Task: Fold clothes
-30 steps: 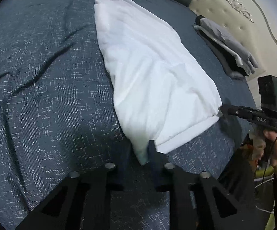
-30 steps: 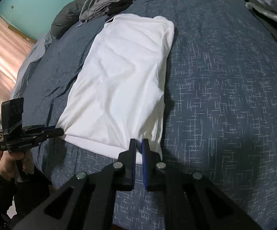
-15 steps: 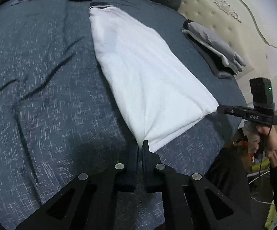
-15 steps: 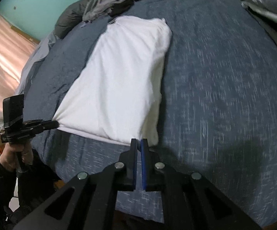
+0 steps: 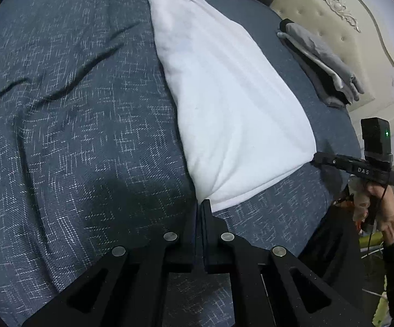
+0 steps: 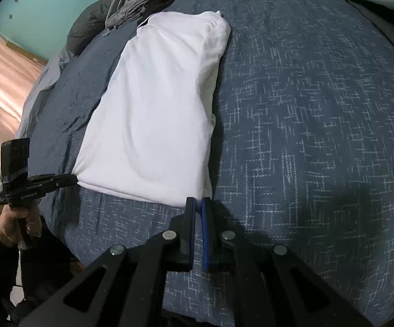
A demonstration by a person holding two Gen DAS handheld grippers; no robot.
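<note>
Looking along your left gripper, you have its jaws pressed together on the near corner of the white shirt, which runs away from the tips as a long narrow panel across the blue bedspread, while your right gripper pinches the hem's other corner off to the right, so the edge is held straight between them. Turning to the right wrist view, your right gripper's jaws sit nearly closed at the shirt's near corner, a grip that suits lifting the hem toward the collar.
</note>
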